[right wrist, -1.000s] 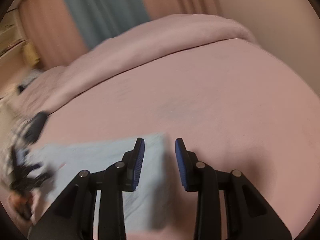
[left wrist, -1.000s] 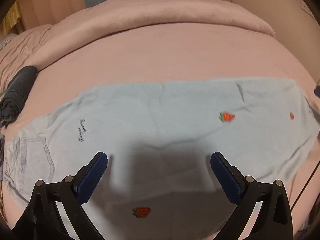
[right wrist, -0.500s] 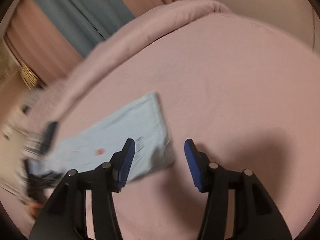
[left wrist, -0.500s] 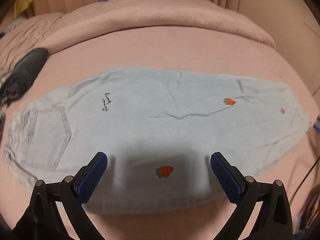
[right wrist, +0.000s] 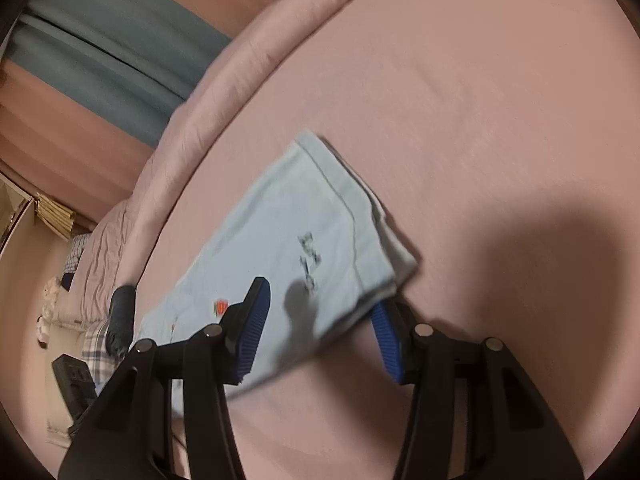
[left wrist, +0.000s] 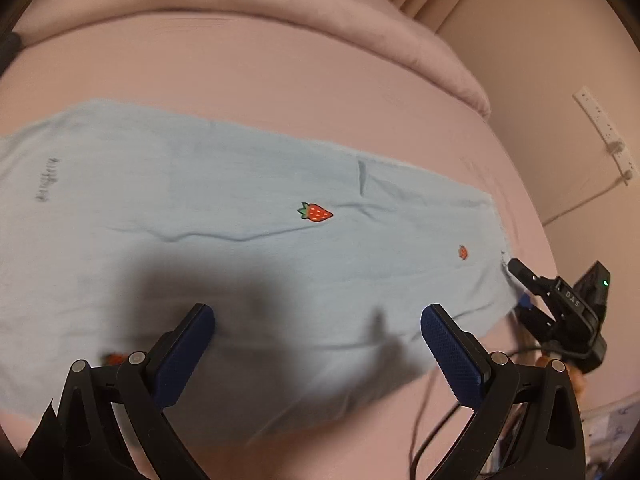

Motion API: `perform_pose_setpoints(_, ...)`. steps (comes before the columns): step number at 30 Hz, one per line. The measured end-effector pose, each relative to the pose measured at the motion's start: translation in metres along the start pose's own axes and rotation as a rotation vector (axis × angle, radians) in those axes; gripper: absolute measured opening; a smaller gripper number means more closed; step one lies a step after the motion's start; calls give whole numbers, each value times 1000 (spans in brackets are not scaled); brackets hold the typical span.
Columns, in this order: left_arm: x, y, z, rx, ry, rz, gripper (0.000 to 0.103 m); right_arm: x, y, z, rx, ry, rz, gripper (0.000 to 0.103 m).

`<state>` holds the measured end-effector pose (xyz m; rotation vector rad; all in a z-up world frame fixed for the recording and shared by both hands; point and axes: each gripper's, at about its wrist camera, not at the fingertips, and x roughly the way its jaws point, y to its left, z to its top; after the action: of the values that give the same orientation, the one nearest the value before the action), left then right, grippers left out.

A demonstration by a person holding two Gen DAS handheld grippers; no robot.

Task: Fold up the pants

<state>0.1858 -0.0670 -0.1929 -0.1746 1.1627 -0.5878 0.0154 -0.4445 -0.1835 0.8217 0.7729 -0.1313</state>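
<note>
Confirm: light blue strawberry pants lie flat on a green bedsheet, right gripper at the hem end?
Wrong on one point: the bedsheet is pink, not green, as the left wrist view shows. The light blue strawberry pants do lie flat, with the right gripper at the hem end.

Dim warm light; heavy fisheye bend, dark vignette at edges; motion blur; big soft shadows on pants [left wrist: 248, 216], bed [right wrist: 500, 120].

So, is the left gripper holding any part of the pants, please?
No, the left gripper has its jaws wide apart above the flat pants.
</note>
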Motion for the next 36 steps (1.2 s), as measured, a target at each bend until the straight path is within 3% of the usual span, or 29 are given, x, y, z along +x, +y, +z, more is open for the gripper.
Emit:
perform_pose_setpoints(1, 6, -1, 2, -4, 6, 12, 103, 2, -1, 1, 13, -15, 4, 34)
perform_pose_setpoints(2, 9, -3, 5, 8, -1, 25, 103, 2, -1, 2, 32, -25, 12, 16)
perform_pose_setpoints(3, 11, -4, 8, 16, -3, 30, 103, 4, -3, 2, 60, -27, 21, 8)
perform_pose_setpoints(5, 14, -5, 14, 14, -2, 17, 103, 2, 2, 3, 63, -48, 19, 6)
perform_pose_setpoints(7, 10, 5, 17, -17, -1, -26, 103, -9, 21, 5, -22, -89, -4, 6)
perform_pose_setpoints(13, -28, 54, 18, -220, -62, -229, 103, -27, 143, -1, -526, -179, -71, 6)
perform_pose_setpoints(16, -52, 83, 19, -300, -122, -327, 103, -18, 198, -34, -765, -176, -73, 6)
perform_pose_setpoints(19, -62, 111, 21, -358, -144, -351, 103, 2, 236, -73, -921, -159, -49, 7)
perform_pose_setpoints(21, -56, 116, 24, -350, -130, -345, 103, 21, 251, -104, -990, -130, -17, 8)
perform_pose_setpoints(24, -41, 119, 25, -359, -76, -437, 103, 52, 261, -155, -1127, -116, -5, 8)
perform_pose_setpoints(26, -30, 121, 27, -375, -42, -459, 103, 72, 264, -188, -1214, -88, -1, 7)
perform_pose_setpoints(30, -15, 120, 29, -378, 0, -472, 100, 79, 272, -221, -1332, -110, -9, 8)
perform_pose_setpoints(32, -23, 121, 30, -385, -16, -487, 60, 77, 278, -225, -1365, -143, 3, 8)
perform_pose_setpoints(33, -26, 123, 32, -386, -21, -475, 26, 77, 280, -226, -1381, -149, 2, 8)
perform_pose_setpoints(34, -29, 124, 35, -377, -34, -448, 13, 77, 282, -227, -1391, -151, -3, 8)
perform_pose_setpoints(36, -41, 127, 37, -335, -79, -399, 12, 78, 283, -229, -1402, -149, -13, 8)
